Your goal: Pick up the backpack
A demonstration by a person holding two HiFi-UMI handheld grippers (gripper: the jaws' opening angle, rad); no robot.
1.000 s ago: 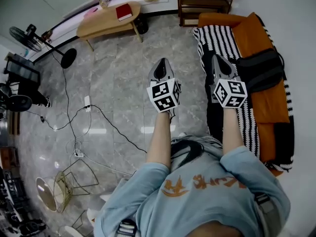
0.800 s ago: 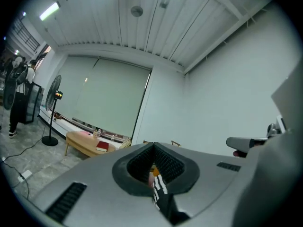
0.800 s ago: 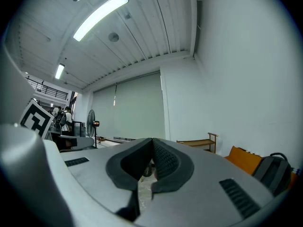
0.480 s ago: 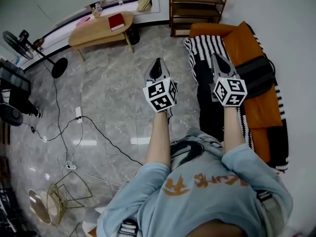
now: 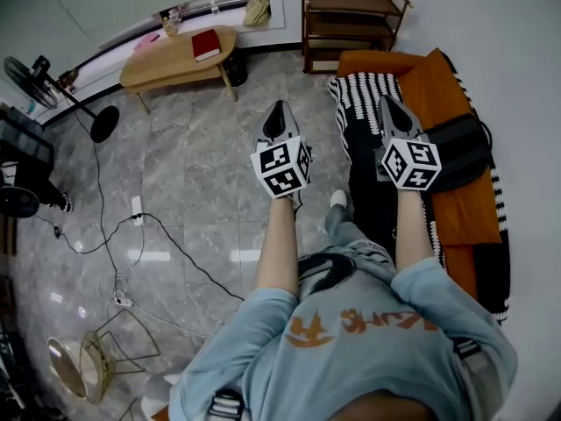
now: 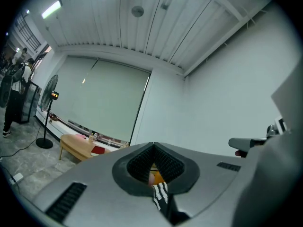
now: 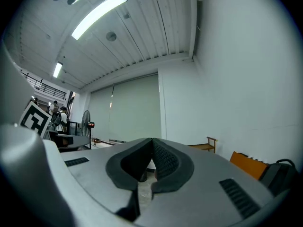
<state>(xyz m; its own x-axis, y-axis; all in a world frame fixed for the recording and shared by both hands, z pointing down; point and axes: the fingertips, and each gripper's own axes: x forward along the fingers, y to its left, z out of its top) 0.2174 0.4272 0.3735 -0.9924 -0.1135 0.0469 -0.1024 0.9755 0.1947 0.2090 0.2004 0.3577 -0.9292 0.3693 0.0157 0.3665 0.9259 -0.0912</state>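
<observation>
1. Fan (image 5: 26, 70) on a tall stand sits at the far left of the head view, on the grey marble floor (image 5: 202, 147).
2. A low wooden surface (image 5: 162, 60) stands near the far wall and carries a red book (image 5: 206, 44).
3. The left claw (image 5: 279, 108) is held out level over the bare floor at the end of a bare forearm. Its own view shows the ribbed pads pressed together with nothing pinched between them.
4. A dark wooden shelf (image 5: 351, 16) stands against the far wall, just beside the end of the sofa (image 5: 460, 209).
5. A black-and-white striped blanket (image 5: 368, 95) drapes over the sofa's front edge, and the orange cushions show to its right.
6. The right claw (image 5: 387, 103) is level above the striped blanket. Its jaws are likewise pressed together and empty.
7. The backpack (image 5: 456, 152) is black and lies across the sofa seat. It is just right of the right claw in the head view, and neither claw touches it. In the right gripper view its rounded top shows at the lower right edge, behind an orange cushion.
</observation>
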